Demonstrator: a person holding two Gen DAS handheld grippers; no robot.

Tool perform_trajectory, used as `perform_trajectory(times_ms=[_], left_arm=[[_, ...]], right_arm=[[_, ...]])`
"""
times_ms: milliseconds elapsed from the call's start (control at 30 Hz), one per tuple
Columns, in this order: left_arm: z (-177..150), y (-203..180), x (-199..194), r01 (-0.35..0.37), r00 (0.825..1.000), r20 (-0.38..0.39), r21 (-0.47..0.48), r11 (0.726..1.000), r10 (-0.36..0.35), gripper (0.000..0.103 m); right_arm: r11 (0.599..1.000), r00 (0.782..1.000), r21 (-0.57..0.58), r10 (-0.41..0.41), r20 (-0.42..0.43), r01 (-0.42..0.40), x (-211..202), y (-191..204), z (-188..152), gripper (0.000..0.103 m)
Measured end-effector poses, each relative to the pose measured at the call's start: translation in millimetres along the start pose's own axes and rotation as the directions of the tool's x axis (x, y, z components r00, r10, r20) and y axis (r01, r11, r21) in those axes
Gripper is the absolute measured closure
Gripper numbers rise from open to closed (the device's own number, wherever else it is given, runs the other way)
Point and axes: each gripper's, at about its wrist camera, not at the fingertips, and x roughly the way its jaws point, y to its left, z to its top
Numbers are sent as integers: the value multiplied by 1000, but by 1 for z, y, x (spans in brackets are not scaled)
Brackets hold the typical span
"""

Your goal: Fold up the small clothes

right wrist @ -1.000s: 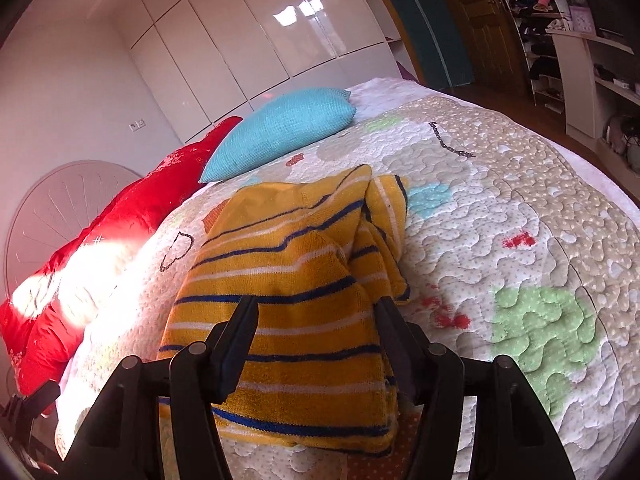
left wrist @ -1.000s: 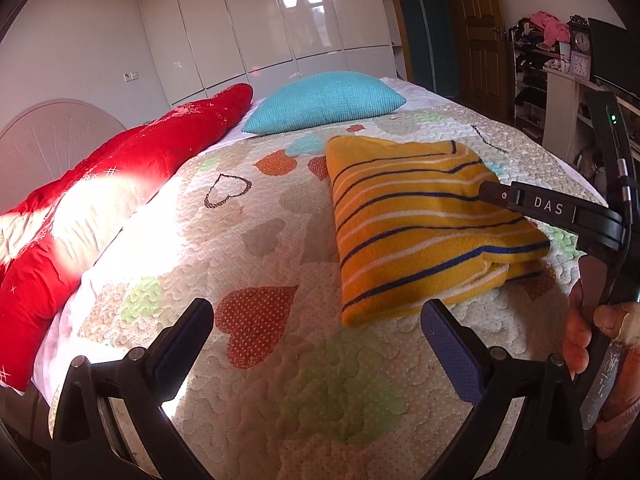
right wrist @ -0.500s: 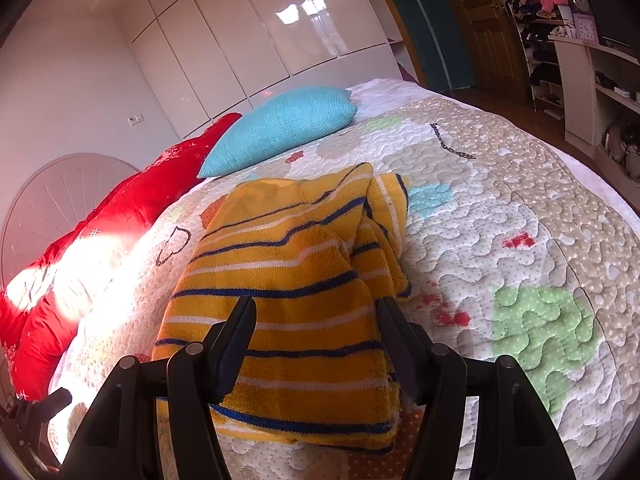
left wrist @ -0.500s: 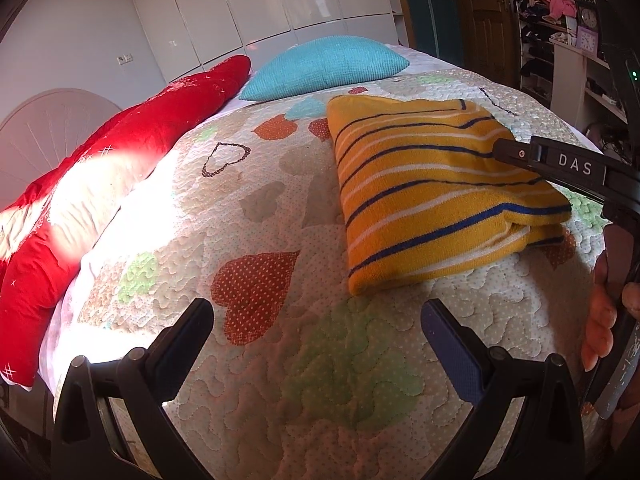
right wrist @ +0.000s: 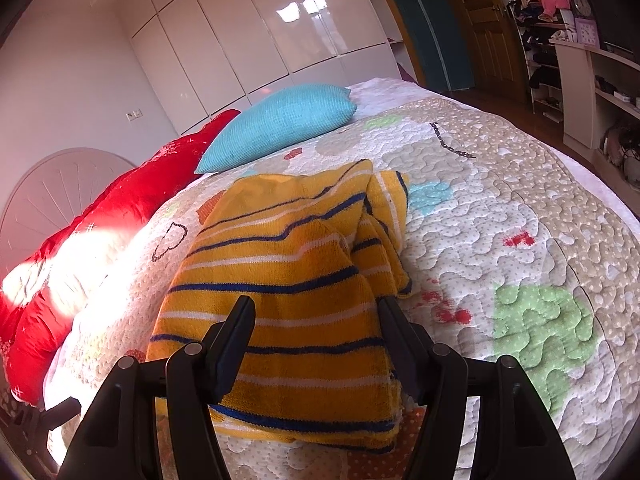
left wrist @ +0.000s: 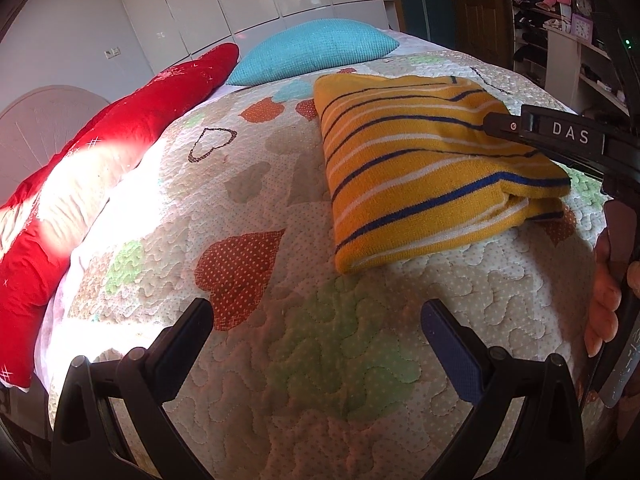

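Note:
A yellow knit garment with blue and white stripes (left wrist: 424, 168) lies folded on the quilted bedspread (left wrist: 320, 360); it also shows in the right wrist view (right wrist: 288, 280). My left gripper (left wrist: 316, 332) is open and empty, over bare quilt to the near left of the garment. My right gripper (right wrist: 316, 320) is open, its jaws standing on either side of the garment's near part without closing on it. The right gripper's body reaches over the garment's right edge in the left wrist view (left wrist: 560, 136).
A turquoise pillow (left wrist: 316, 50) and a long red cushion (left wrist: 120, 128) lie at the head and left side of the bed. White wardrobe doors (right wrist: 260, 36) stand behind. Shelves with clutter (right wrist: 592, 76) and a wooden door are to the right.
The left gripper has drawn a little nearer to the bed and lowered its view; the garment sits higher in its frame. The right gripper has barely moved and stays open over the garment.

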Motion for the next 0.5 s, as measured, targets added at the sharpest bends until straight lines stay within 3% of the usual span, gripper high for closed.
perform_trajectory(times_ms=[200,433,500], left_arm=[[-1,7,6,65,998,-24,-37,997,-65,0],[8,39,9,146,989,13,-138,980,-146,0],[8,46,16,158,987,-2,-156,975,-160,0]], right_arm=[[1000,999,-2,1,32,-1,-8,-3,2,34],[997,992,43,-75,106,70,-24,-21,21,35],[997,993,68,-38,109,30,-24,-25,36,52]])
